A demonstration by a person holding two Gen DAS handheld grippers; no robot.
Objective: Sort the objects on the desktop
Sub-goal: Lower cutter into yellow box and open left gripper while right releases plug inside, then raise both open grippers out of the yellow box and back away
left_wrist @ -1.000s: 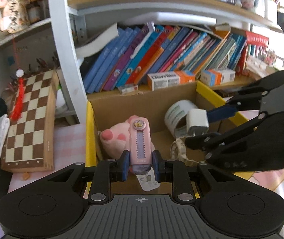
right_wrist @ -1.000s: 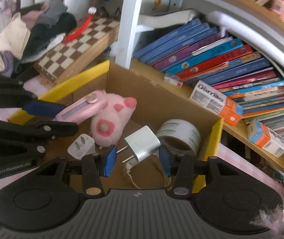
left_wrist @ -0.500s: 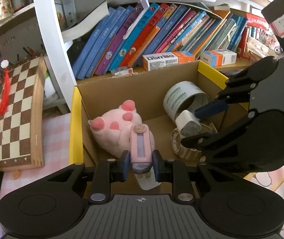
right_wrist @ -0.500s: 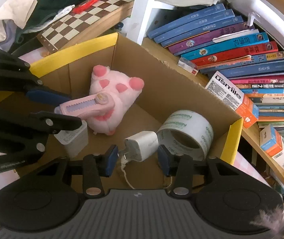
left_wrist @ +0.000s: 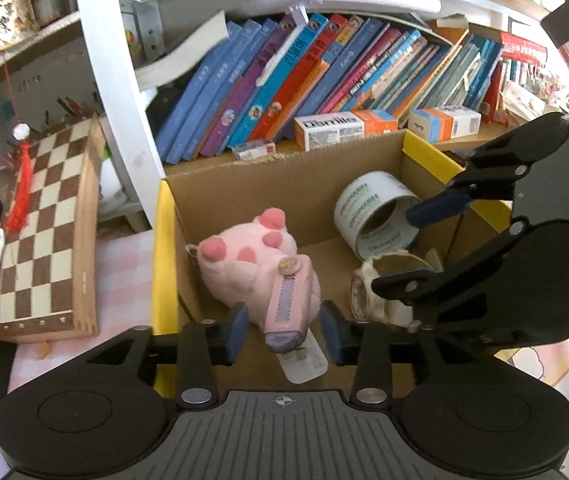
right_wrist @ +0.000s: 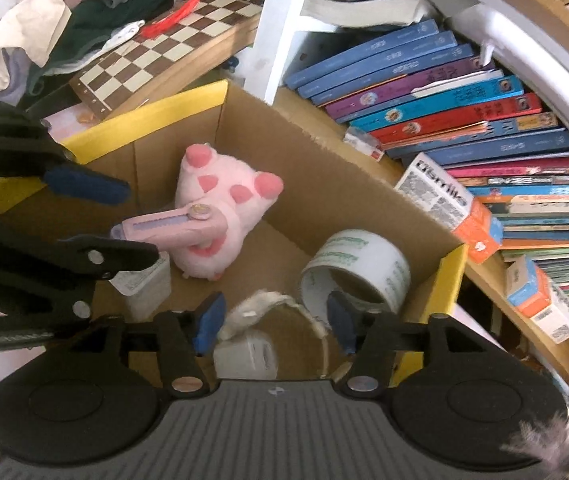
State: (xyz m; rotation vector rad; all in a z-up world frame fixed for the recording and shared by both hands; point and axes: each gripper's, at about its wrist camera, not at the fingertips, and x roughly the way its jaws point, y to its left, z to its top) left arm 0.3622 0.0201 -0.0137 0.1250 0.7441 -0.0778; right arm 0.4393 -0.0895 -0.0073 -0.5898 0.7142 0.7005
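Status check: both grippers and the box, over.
Left gripper open, pink utility knife loose between its fingers, leaning on plush pig. Right gripper open over white charger. Cardboard box: nothing blocking.

Pink plush pig (left_wrist: 244, 264); brown cardboard box (left_wrist: 284, 184), yellow flaps; brown-white checkered chessboard (left_wrist: 44, 232); white green-printed tape roll (right_wrist: 358, 272).

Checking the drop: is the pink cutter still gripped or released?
Released. The left gripper is open, fingers clear of the pink cutter leaning on the plush.
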